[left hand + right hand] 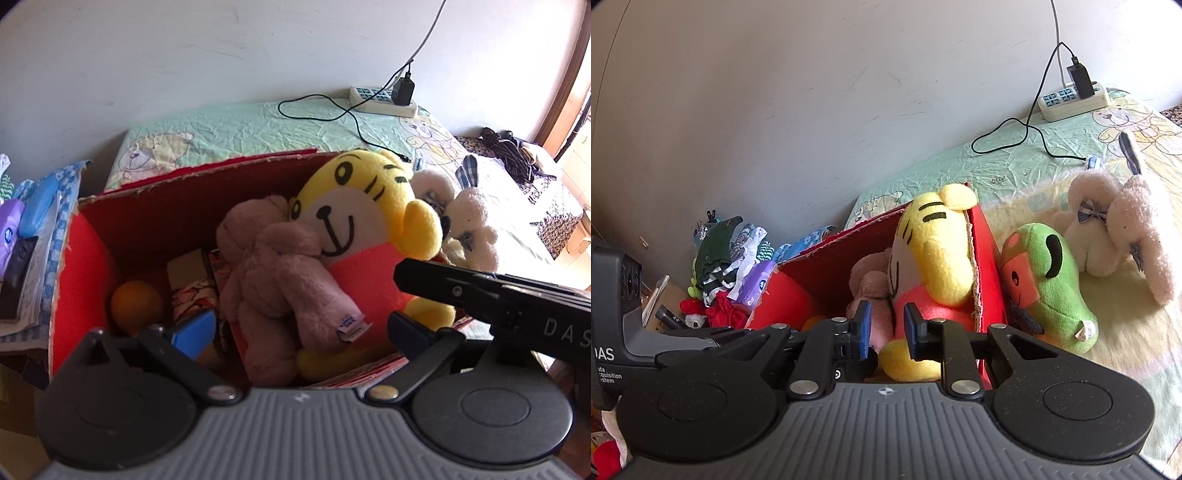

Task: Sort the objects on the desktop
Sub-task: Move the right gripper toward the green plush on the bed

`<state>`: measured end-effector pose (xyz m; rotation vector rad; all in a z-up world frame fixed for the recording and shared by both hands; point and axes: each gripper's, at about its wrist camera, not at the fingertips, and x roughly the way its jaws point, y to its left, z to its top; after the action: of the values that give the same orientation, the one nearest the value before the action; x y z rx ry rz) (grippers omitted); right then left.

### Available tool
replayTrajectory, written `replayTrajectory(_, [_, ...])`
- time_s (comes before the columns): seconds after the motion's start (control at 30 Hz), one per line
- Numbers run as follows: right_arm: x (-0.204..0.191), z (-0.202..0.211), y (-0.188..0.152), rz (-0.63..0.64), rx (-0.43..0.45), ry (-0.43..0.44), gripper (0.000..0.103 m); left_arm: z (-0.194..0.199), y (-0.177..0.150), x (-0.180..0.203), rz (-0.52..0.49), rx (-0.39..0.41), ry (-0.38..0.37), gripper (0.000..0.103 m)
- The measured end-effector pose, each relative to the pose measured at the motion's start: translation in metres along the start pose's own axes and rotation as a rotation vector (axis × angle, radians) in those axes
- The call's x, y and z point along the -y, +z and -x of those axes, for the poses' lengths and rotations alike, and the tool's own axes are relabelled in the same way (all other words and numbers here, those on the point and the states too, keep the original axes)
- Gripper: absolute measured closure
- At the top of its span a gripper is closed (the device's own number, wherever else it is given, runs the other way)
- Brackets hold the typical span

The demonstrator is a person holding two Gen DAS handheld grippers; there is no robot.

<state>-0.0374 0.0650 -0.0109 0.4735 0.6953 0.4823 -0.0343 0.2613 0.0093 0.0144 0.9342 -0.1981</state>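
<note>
1. The left tongs [299,332] gape wide over the red box [85,266], gripping nothing; the pink plush [280,280] lies between the blue pads.
2. The right tongs [886,332] are parted by a narrow gap with nothing clamped, poised above the near edge of the box, just before the yellow tiger [934,266].
3. The tiger leans against the box's right wall, its head above the rim, touching the pink plush.
4. An orange ball [136,306] sits at the bottom of the box.
5. Outside, a green plush [1049,288] leans on the box wall; a white rabbit [1123,221] lies further along the bed [1015,166].
6. A power strip [1071,99] rests by the wall.
</note>
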Motion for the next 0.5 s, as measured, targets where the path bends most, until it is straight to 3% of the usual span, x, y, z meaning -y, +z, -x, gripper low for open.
replayTrajectory(0.5, [0.052,0.033,0.035,-0.013,-0.023,0.134,0.08,0.026,0.016,0.062,0.029,0.093,0.145,0.008])
